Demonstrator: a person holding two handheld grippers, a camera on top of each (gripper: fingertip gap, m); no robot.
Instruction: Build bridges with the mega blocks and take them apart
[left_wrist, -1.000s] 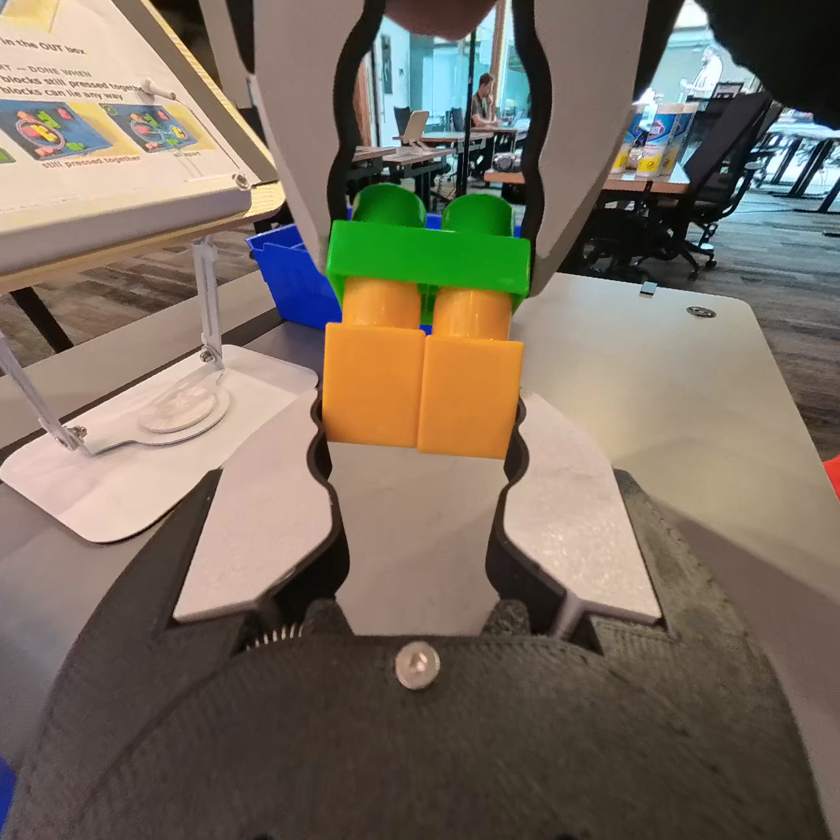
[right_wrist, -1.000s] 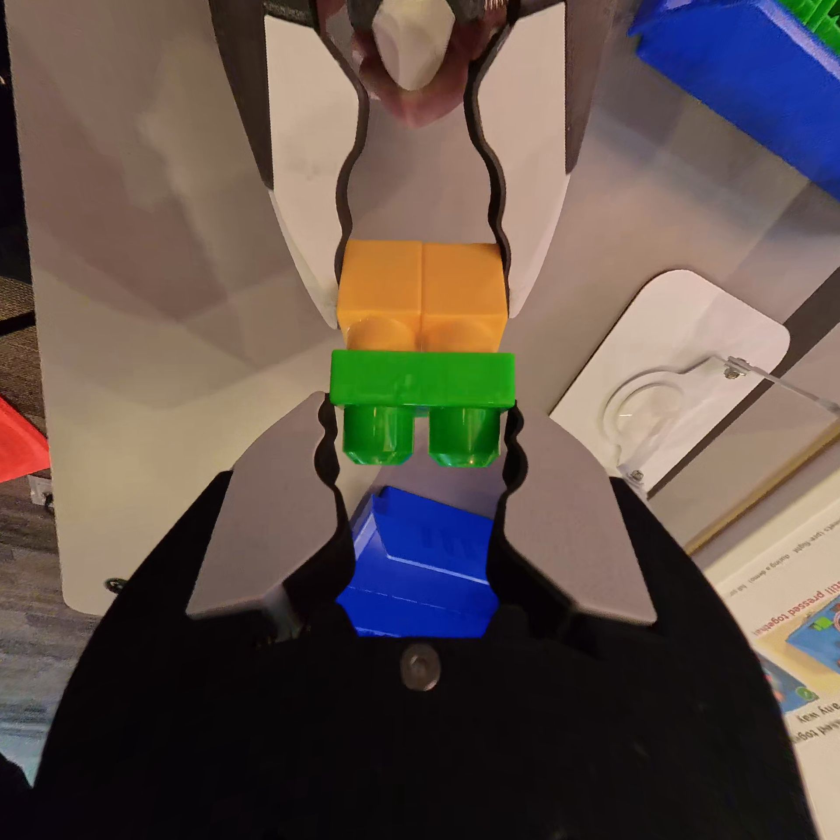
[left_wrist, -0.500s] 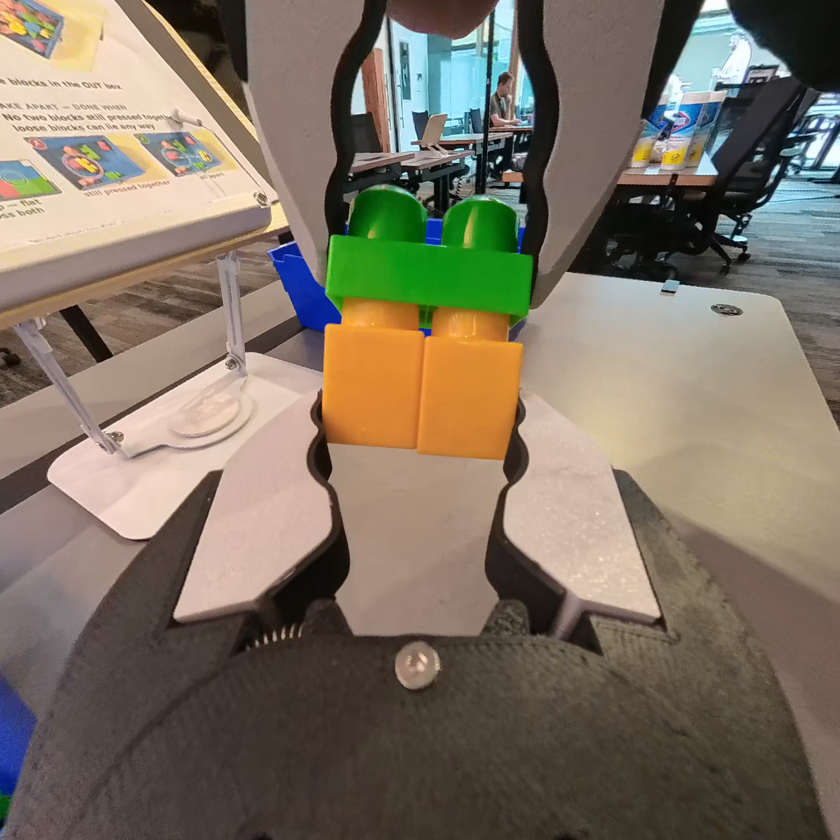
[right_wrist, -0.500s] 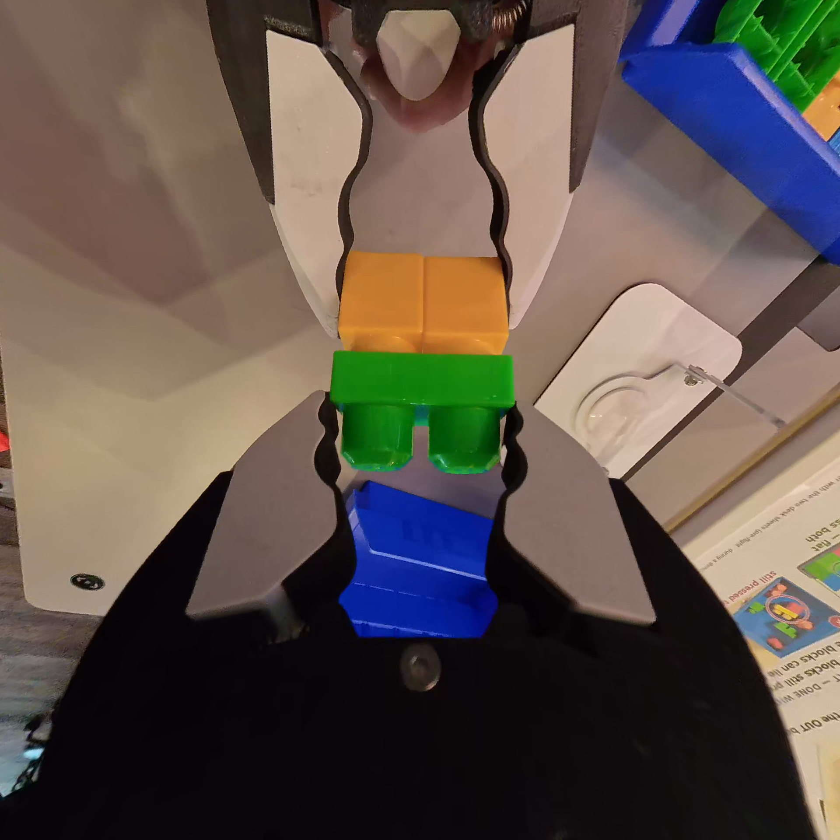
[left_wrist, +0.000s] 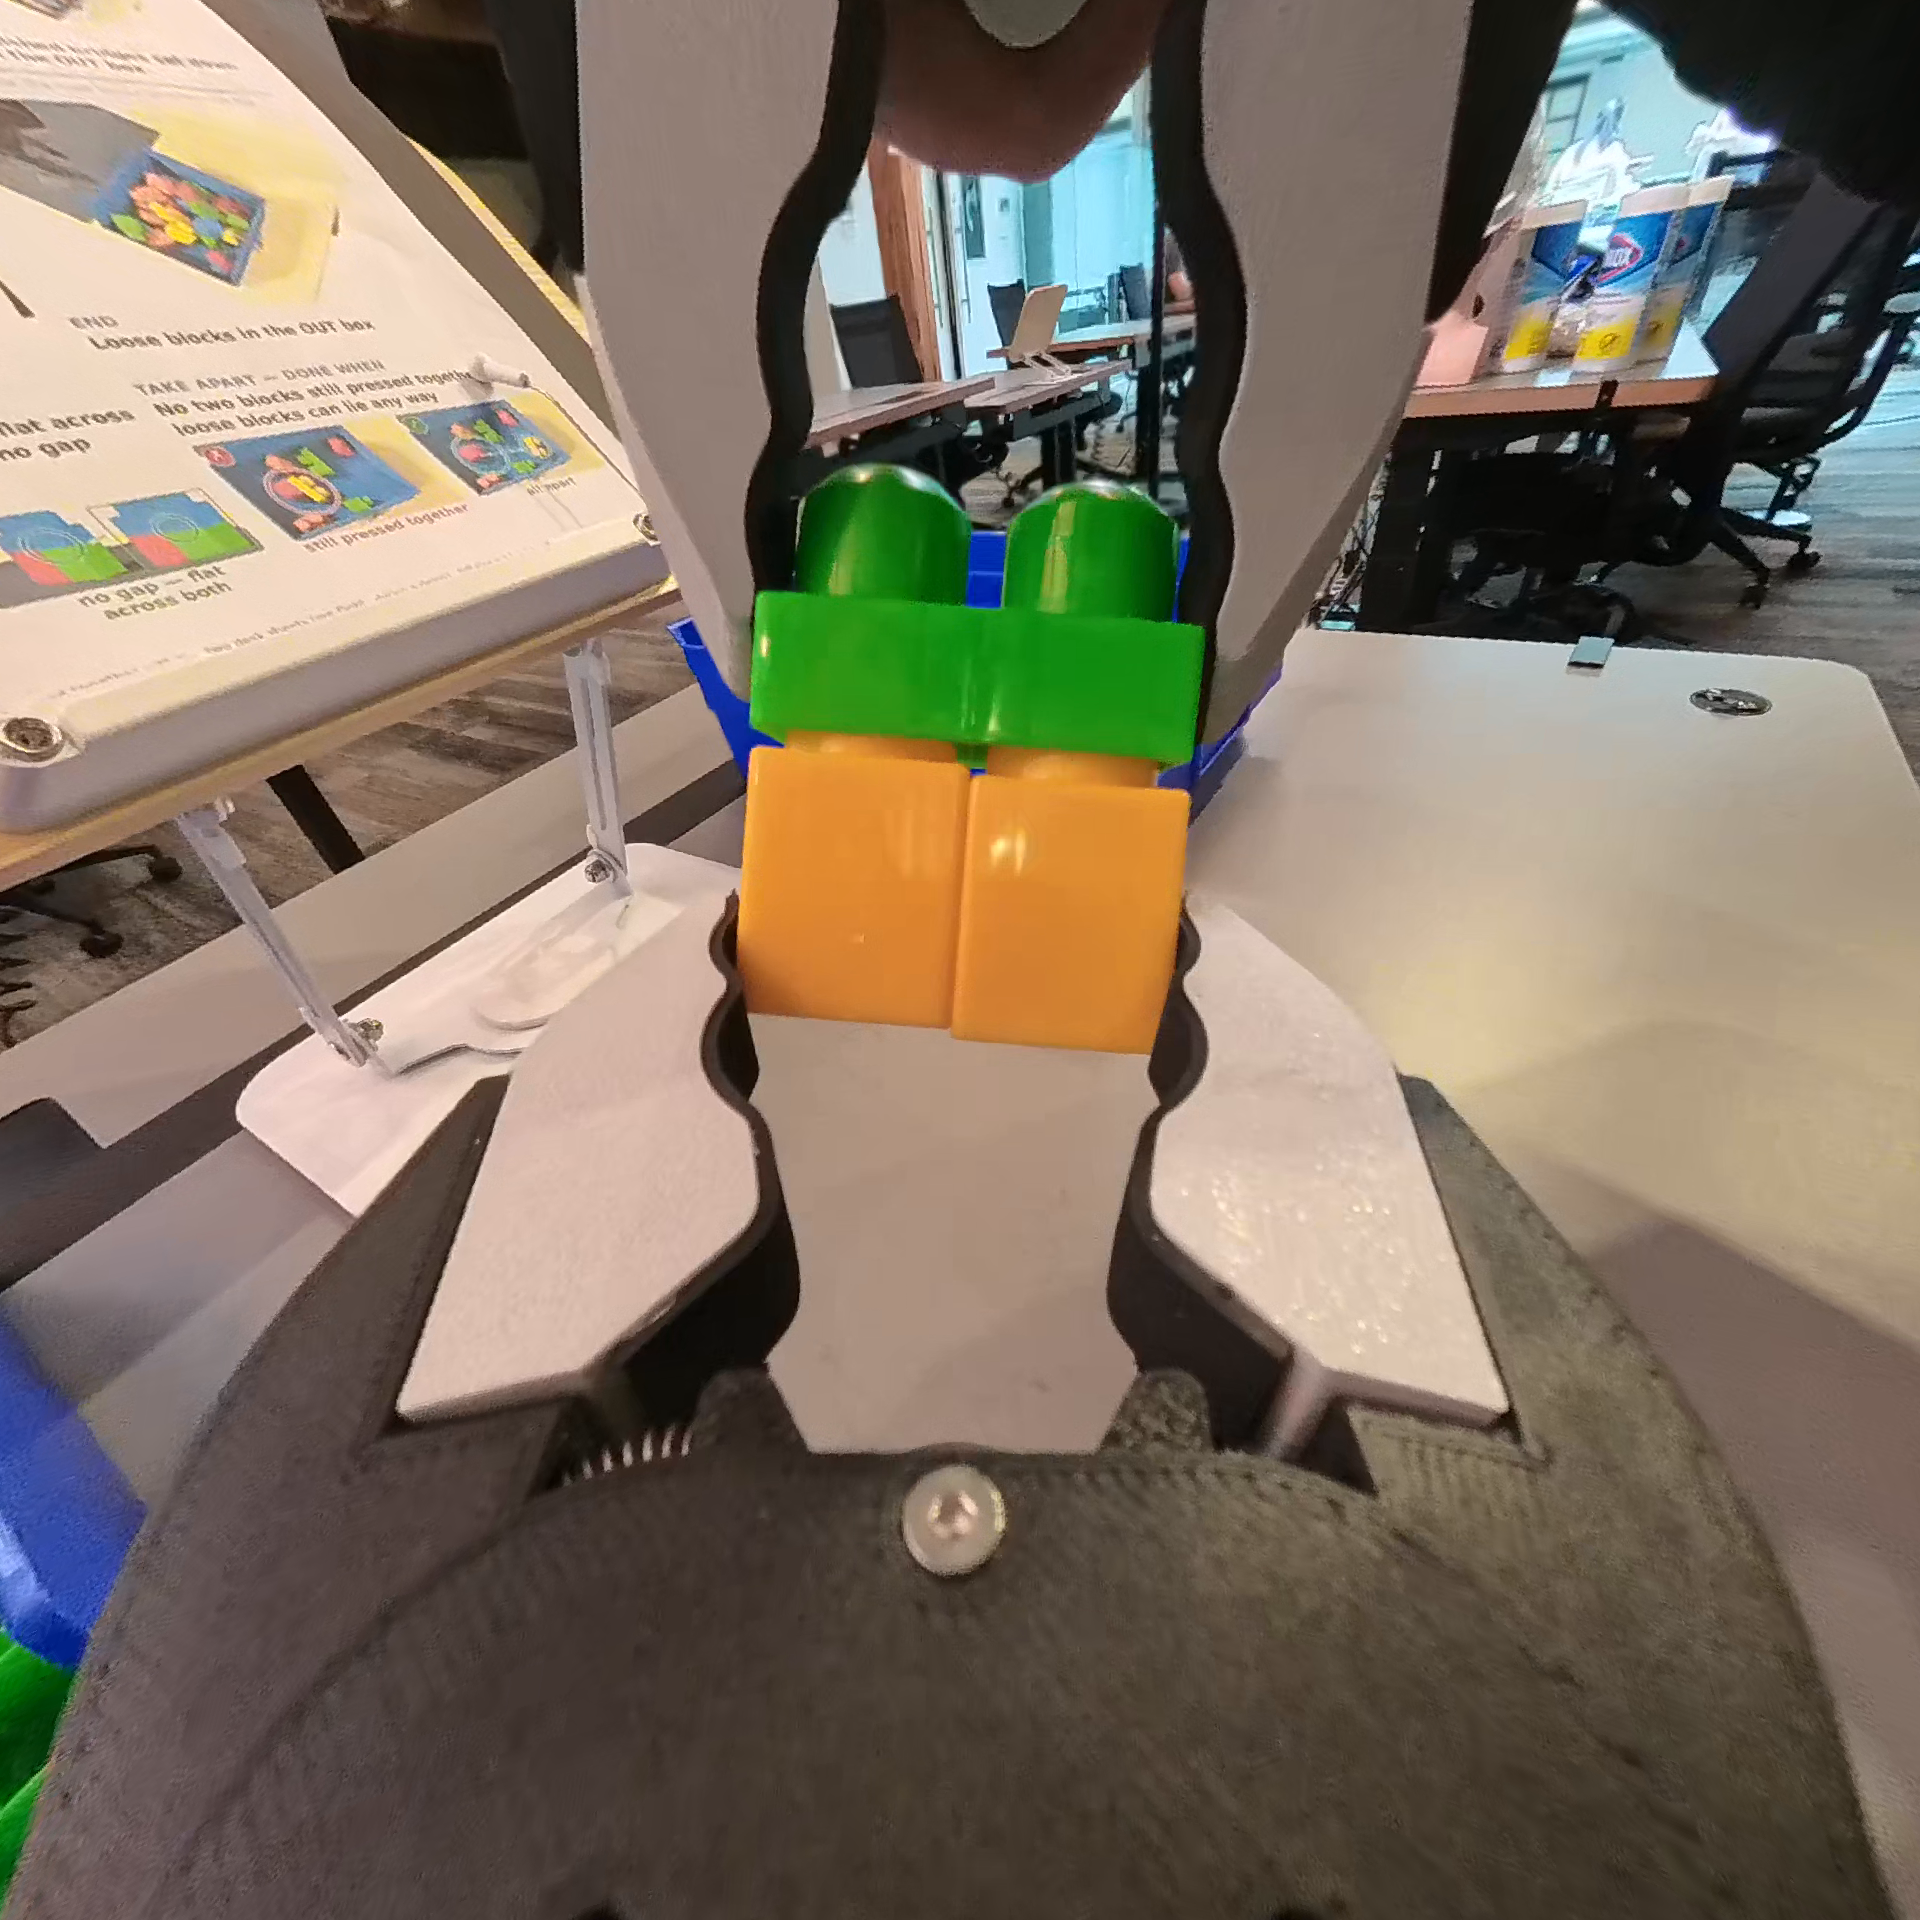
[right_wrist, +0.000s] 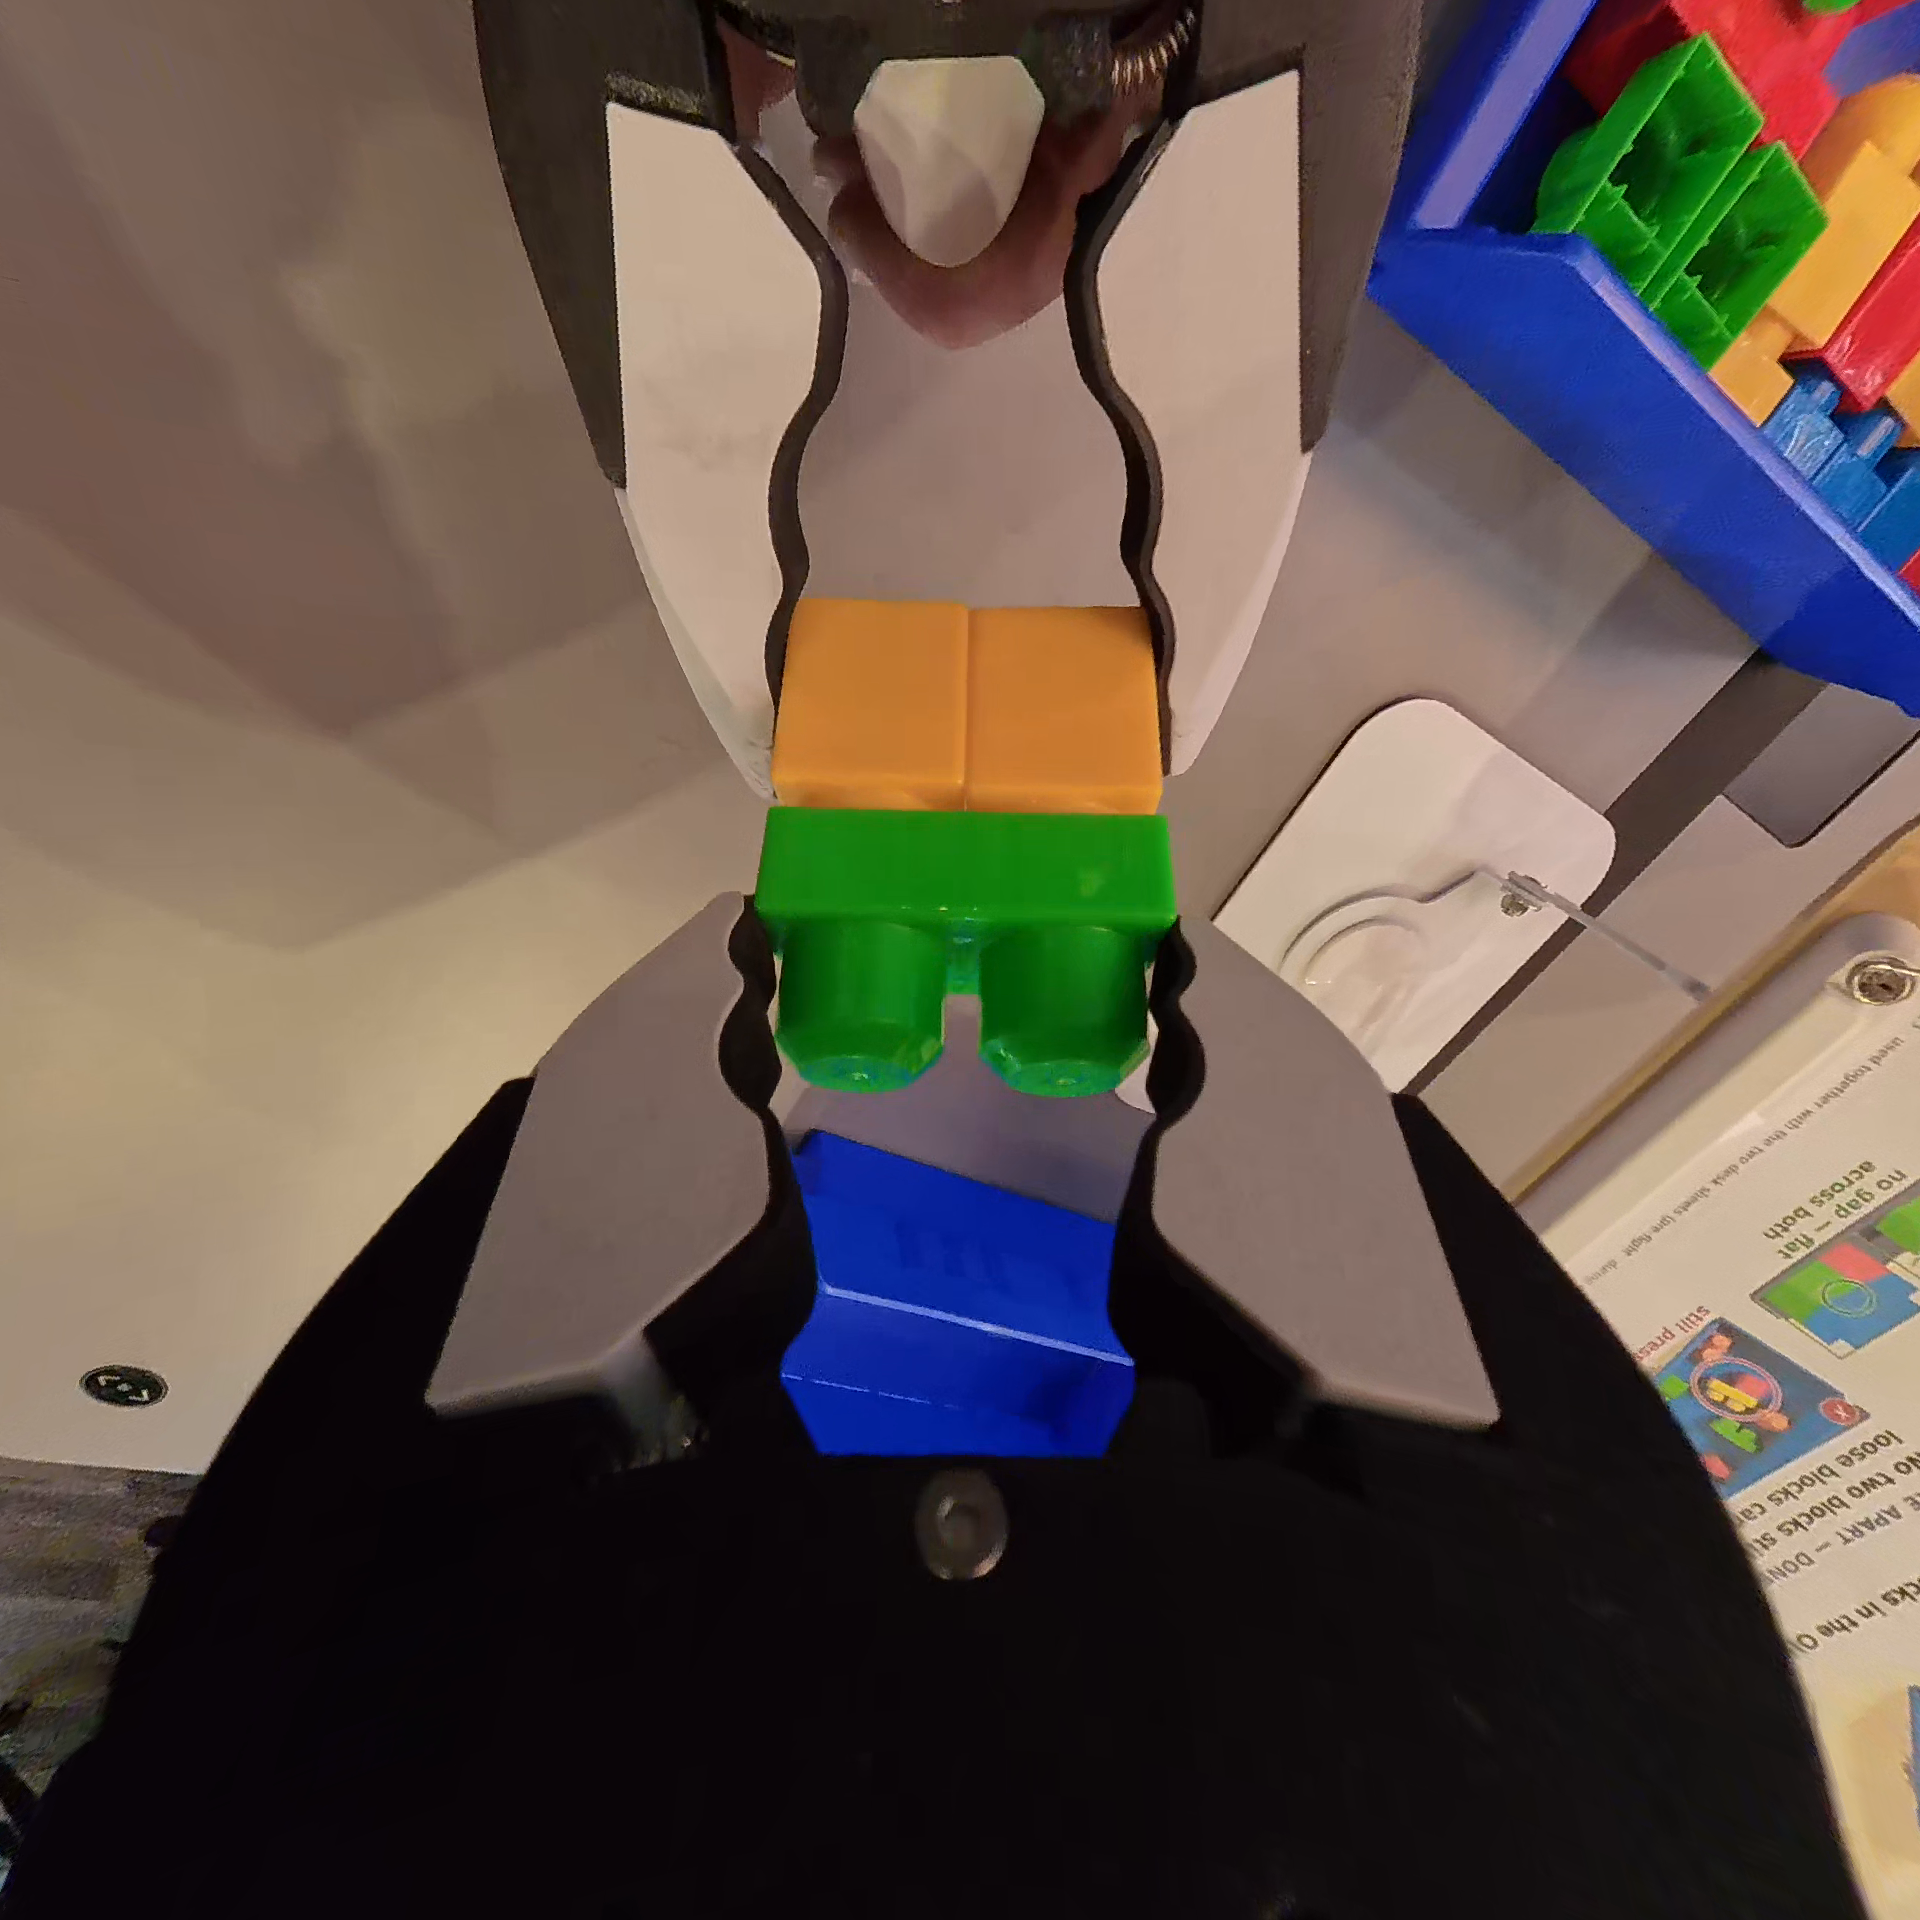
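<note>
Printed writing covers the instruction sheet (left_wrist: 260, 343).

— What carries your work here?
— A pale grey table (left_wrist: 1507, 935) with rounded corners.
— And directly on it?
— You have a white stand base (right_wrist: 1455, 821) holding the tilted instruction board (left_wrist: 260, 395), a blue bin (right_wrist: 1621, 416) filled with mixed blocks (right_wrist: 1766, 208), and a second blue bin (right_wrist: 956, 1299).

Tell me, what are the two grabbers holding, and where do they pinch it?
The left gripper pinches the orange block by its two sides. The right gripper pinches the green block by its two ends. The blocks are nearly pressed together.
</note>
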